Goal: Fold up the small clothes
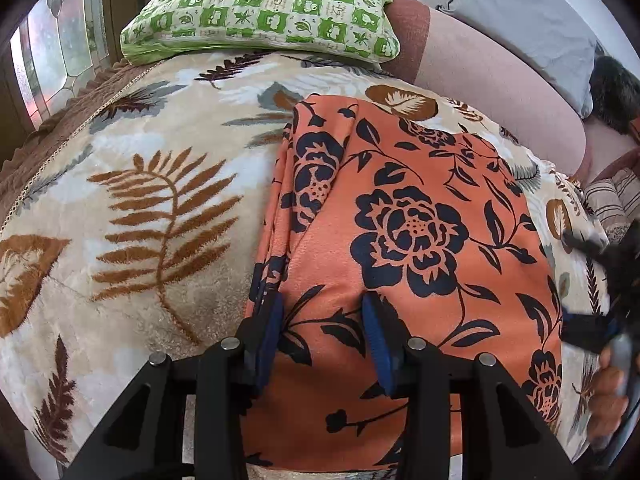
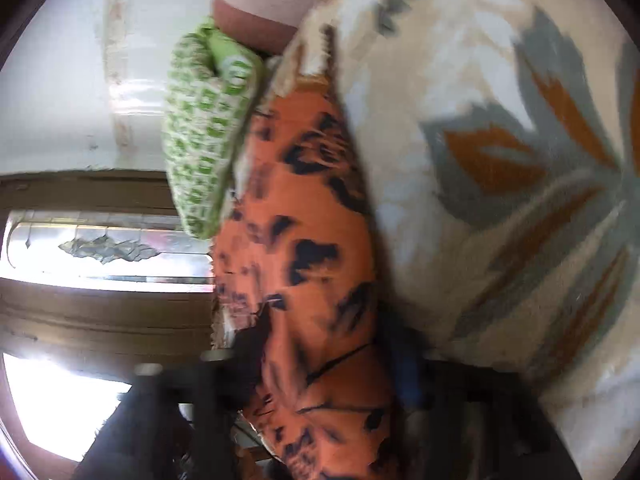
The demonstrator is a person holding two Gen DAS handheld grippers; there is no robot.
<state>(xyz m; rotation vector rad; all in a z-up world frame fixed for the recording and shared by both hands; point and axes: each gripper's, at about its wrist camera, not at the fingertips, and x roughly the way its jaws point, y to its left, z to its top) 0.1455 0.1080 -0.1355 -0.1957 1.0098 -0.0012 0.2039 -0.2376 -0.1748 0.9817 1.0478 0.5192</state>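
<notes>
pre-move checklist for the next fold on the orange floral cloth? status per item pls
1. Left claw open over the orange floral cloth, nothing pinched: ok.
2. Right claw state: its own view is motion-blurred, cannot tell.
3. Cloth lies flat on the leaf-print blanket: mostly ok, layers bunch along its left edge.
4. Cloth's left fold line straight: not ok, a ridge runs down it.
5. Green checkered pillow apart from the cloth: ok.
6. Near hem of the cloth: hidden behind the left claw, cannot tell.

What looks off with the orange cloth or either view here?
Orange floral cloth lies flat on the leaf blanket, but its left edge is bunched into uneven pleats. The right wrist view is motion-blurred and rolled sideways, so the right gripper's state is unreadable. No damage visible.
</notes>
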